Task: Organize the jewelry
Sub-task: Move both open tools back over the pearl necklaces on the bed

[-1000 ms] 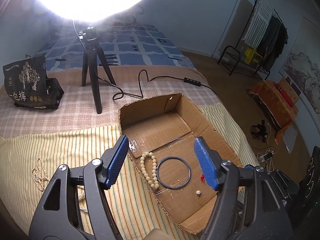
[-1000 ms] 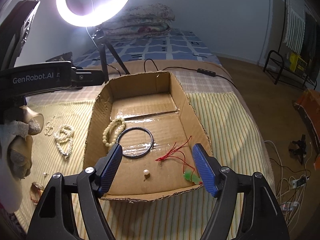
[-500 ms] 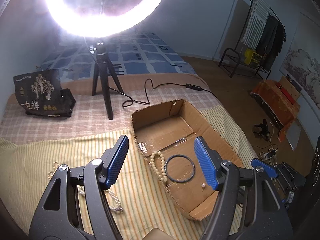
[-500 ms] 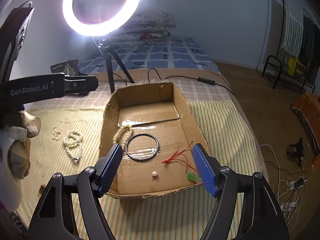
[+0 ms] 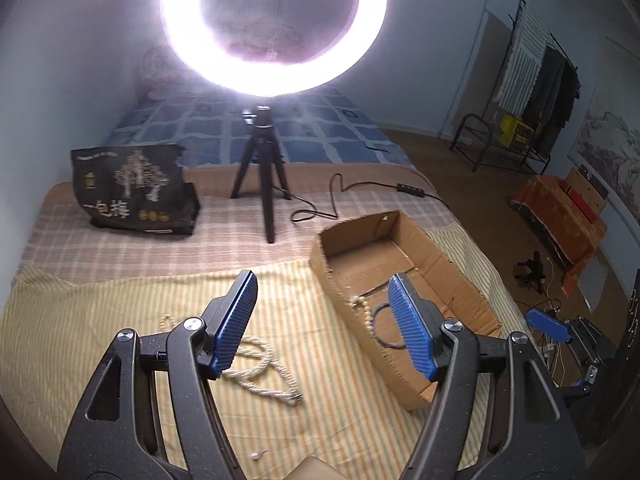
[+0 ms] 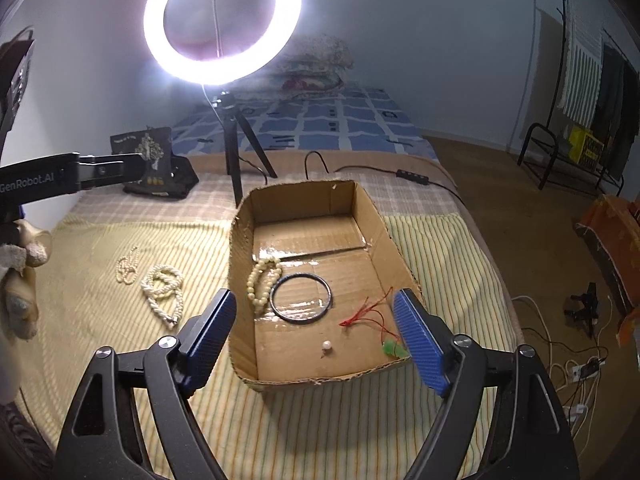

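A shallow cardboard box (image 6: 368, 216) (image 5: 460, 276) lies on the striped bedspread. Inside it are a cream bead bracelet (image 6: 262, 278), a dark bangle (image 6: 301, 298), a small pearl (image 6: 327, 345) and a green pendant on red cord (image 6: 394, 348). Left of the box lie a twisted pearl rope necklace (image 6: 162, 290) (image 5: 260, 372) and a thinner pearl strand (image 6: 127, 266). My right gripper (image 6: 316, 344) hovers over the box's near end, jaws opening, nothing between them. My left gripper (image 5: 324, 328) stands open and empty above the spread, over the rope necklace beside the box.
A lit ring light on a tripod (image 6: 222, 28) (image 5: 264, 184) stands behind the box with its cable (image 6: 360, 170) trailing right. A black printed bag (image 5: 134, 190) sits at the back left. The bed's right edge drops to a floor with cables (image 6: 572, 364).
The left gripper has swung left, away from the box to above the pearl rope necklace. The right gripper has pulled back and up from the box and its jaws stand wider.
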{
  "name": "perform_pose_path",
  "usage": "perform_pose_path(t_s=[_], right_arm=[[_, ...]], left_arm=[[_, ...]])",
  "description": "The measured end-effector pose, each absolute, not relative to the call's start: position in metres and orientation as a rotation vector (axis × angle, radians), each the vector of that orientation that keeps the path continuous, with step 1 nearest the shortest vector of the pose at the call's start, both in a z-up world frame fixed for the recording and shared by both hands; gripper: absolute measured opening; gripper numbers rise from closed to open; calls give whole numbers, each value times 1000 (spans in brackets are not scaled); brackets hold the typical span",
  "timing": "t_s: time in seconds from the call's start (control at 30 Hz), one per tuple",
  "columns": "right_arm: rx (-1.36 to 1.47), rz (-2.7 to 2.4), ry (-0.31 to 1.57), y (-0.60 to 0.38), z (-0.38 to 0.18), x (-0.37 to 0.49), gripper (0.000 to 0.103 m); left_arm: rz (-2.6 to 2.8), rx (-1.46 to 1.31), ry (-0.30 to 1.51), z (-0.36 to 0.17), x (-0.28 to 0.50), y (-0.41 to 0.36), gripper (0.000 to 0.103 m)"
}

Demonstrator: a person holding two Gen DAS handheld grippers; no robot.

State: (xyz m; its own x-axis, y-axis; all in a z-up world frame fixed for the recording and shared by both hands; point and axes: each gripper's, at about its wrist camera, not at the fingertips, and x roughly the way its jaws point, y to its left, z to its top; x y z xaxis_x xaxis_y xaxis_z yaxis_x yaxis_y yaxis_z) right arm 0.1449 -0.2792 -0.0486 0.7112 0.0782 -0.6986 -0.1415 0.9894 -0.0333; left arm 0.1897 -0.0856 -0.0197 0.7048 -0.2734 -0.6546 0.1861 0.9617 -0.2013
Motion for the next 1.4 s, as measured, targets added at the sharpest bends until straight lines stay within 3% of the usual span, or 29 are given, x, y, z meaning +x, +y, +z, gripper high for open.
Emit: perform_pose_path(t_s=[0.77, 1.4], right_arm=[[-172, 323, 737, -200, -63, 140, 81], [-171, 431, 899, -156, -107, 162, 81]], left_arm=[[-59, -133, 776, -43, 179, 49, 70], [-52, -168, 936, -99, 204, 69, 70]])
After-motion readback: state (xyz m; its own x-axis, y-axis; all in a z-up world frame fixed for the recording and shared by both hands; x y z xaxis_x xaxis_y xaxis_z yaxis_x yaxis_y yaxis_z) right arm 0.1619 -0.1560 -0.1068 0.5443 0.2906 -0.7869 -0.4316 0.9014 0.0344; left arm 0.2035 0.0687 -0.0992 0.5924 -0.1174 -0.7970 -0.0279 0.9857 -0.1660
